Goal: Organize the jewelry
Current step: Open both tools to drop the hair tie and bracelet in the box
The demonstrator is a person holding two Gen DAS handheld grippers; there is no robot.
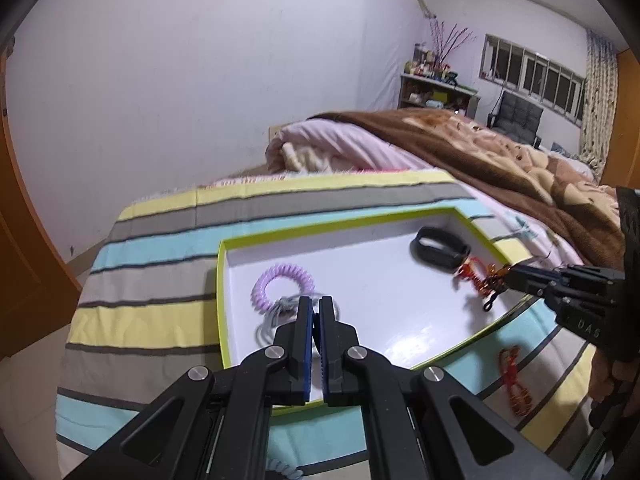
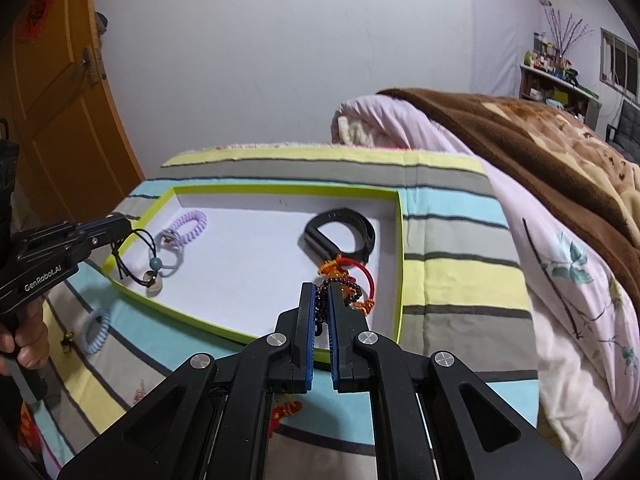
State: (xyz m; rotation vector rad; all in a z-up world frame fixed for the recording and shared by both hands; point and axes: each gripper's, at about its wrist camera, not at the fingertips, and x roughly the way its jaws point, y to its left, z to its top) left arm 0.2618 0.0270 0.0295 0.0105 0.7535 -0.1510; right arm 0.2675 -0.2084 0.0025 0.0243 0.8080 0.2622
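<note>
A white tray with a lime-green rim [image 1: 224, 280] [image 2: 400, 264] lies on the striped bedspread. In it are a purple coil hair tie [image 1: 282, 282] [image 2: 188, 222], a grey hair tie [image 2: 170, 258] and a black wristband [image 1: 440, 250] [image 2: 340, 230]. My left gripper [image 1: 316, 300] [image 2: 124, 226] is shut on a black cord bracelet with beads [image 2: 150, 268], held over the tray's left part. My right gripper [image 2: 318, 286] [image 1: 508, 276] is shut on a dark bead bracelet with red and orange tassels [image 2: 348, 284] [image 1: 480, 280], held over the tray's right part.
A blue coil hair tie [image 2: 94, 332] and a red-orange knot charm [image 1: 514, 380] lie on the bedspread outside the tray. A pink quilt [image 2: 400, 120] and brown blanket [image 1: 500, 156] are piled behind. A wooden door [image 2: 56, 92] stands at the left.
</note>
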